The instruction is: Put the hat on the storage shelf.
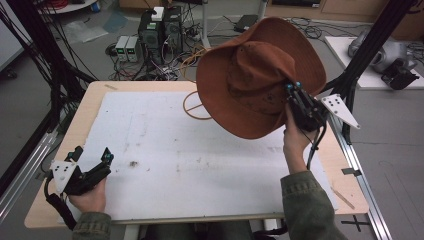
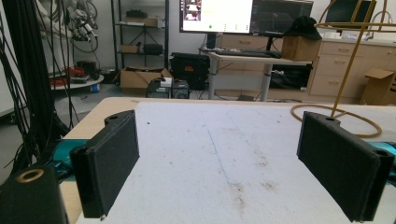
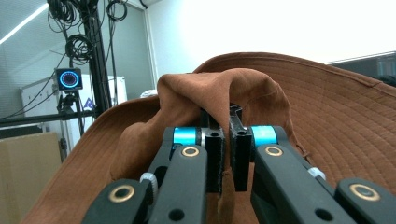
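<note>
Right tongs (image 1: 295, 89) pinching brown hat (image 1: 250, 75) aloft

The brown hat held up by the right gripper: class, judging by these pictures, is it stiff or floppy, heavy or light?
Probably floppy: the hat's crown bunches into folds where the right gripper pinches it. Likely light, since one pinch holds it clear of the table. The brim seems somewhat firmer; it stays spread.

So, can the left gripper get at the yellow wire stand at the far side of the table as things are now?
Probably yes. The left gripper rests open at the near left corner, and the white mat toward the wire stand lies bare. The hat hangs in the right gripper above it.
</note>
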Demonstrator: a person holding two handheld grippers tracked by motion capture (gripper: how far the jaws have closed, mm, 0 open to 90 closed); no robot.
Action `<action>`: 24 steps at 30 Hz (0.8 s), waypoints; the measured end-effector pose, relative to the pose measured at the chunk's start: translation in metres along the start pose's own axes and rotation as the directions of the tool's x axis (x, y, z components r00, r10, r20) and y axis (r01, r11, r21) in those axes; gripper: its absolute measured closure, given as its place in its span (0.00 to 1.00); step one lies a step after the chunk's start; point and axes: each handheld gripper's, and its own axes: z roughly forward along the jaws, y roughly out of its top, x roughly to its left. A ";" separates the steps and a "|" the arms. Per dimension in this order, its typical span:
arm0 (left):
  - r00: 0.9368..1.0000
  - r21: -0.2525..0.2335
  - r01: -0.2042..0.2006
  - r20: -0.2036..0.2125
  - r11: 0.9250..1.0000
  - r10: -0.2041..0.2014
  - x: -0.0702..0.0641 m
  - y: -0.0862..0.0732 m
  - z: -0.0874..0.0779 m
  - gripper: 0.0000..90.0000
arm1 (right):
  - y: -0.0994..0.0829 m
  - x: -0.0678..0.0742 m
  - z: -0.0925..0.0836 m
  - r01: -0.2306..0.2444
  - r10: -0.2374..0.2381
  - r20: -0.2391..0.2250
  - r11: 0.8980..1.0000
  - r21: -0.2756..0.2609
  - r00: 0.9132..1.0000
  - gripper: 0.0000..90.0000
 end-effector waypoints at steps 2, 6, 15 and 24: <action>1.000 0.000 0.001 0.000 1.000 -0.001 0.000 0.000 0.000 0.15 | 0.001 0.007 0.019 -0.012 0.012 -0.009 1.000 0.002 1.000 0.98; 1.000 0.000 -0.002 -0.001 1.000 0.002 0.001 0.000 -0.001 0.15 | 0.000 0.013 0.039 -0.007 0.007 -0.026 1.000 0.012 1.000 0.98; 1.000 0.001 0.005 0.008 1.000 -0.005 0.001 0.000 0.000 0.14 | -0.010 0.027 0.100 0.010 -0.009 -0.040 1.000 0.028 0.999 0.98; 1.000 0.006 -0.002 0.025 1.000 0.002 -0.001 -0.001 0.003 0.15 | -0.013 0.031 0.147 -0.038 0.039 -0.033 0.999 0.028 0.999 0.98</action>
